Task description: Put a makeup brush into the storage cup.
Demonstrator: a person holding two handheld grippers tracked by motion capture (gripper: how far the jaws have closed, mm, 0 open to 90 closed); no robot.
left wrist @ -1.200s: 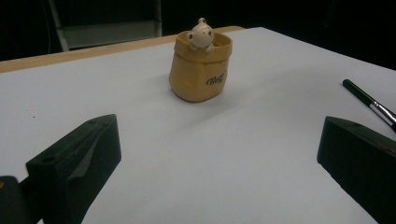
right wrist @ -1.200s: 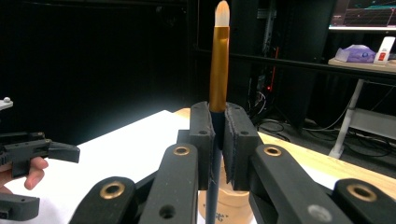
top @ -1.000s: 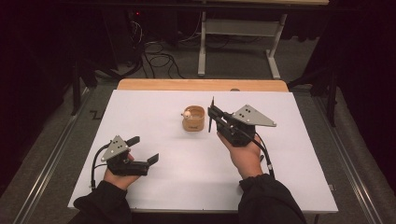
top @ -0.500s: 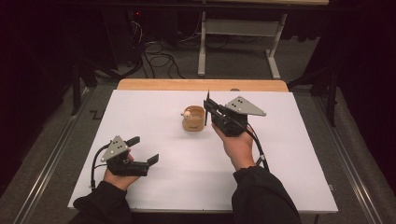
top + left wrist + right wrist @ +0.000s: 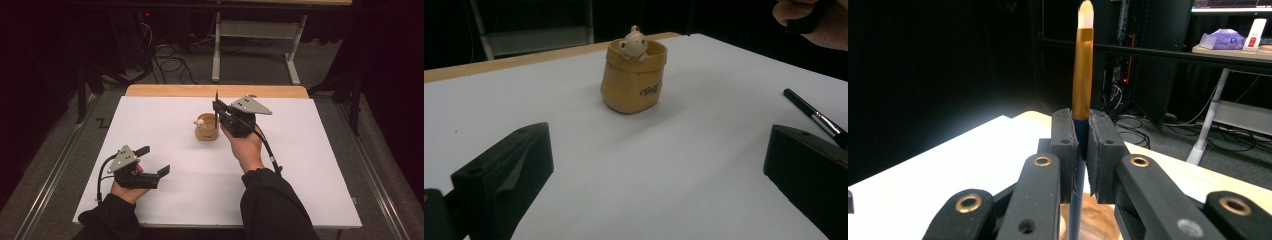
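Note:
A tan pouch-shaped cup [image 5: 206,132] with a small bear figure at its rim stands at mid-table, also in the left gripper view [image 5: 631,80]. My right gripper [image 5: 217,111] hangs just right of and over the cup, shut on a slim pen [image 5: 216,102] held upright. In the right gripper view the pads [image 5: 1065,150] clamp the pen [image 5: 1082,75], which has a gold upper part, a pale tip and a dark lower shaft running down toward the cup [image 5: 1098,220]. My left gripper [image 5: 156,160] rests at the front left of the table, open with nothing between its jaws [image 5: 659,170].
The white tabletop [image 5: 310,165] has a wooden strip [image 5: 165,90] along its far edge. A thin black rod-like thing with a silvery band [image 5: 814,115] lies on the table to the right of the cup. A desk frame [image 5: 250,30] and cables [image 5: 170,65] stand on the floor beyond.
My right gripper has carried the pen leftward and away from the person, from beside the cup to over its right rim. The left gripper has stayed put.

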